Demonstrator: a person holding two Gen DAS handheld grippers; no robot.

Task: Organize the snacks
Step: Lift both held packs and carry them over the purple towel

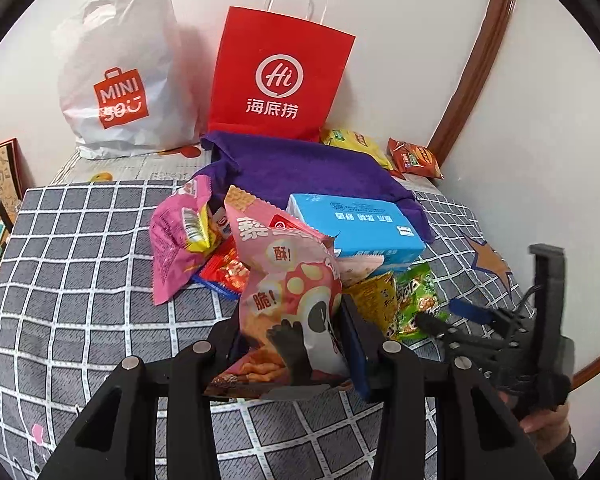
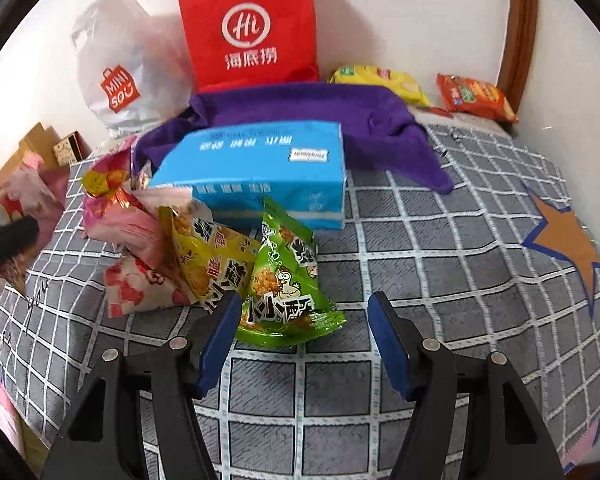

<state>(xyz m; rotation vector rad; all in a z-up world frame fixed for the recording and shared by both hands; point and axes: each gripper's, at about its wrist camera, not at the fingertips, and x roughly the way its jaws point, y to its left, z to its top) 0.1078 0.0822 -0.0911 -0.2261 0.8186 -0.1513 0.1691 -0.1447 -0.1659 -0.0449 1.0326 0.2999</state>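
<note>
Gripping the pink panda snack bag (image 1: 292, 312) between closed jaws, the left gripper (image 1: 290, 340) holds it raised over the heap of packets on the checked cloth (image 1: 80, 280), so the step in hand looks like carrying 1 snack off for sorting. The right gripper (image 2: 302, 340) hangs with jaws spread wide just short of the green snack packet (image 2: 286, 280), which lies touching the yellow packet (image 2: 208, 256) beside the blue tissue box (image 2: 260, 168); closing on it should come next. Where sorted snacks belong is unclear, and the lifted bag hides much of the pile.
</note>
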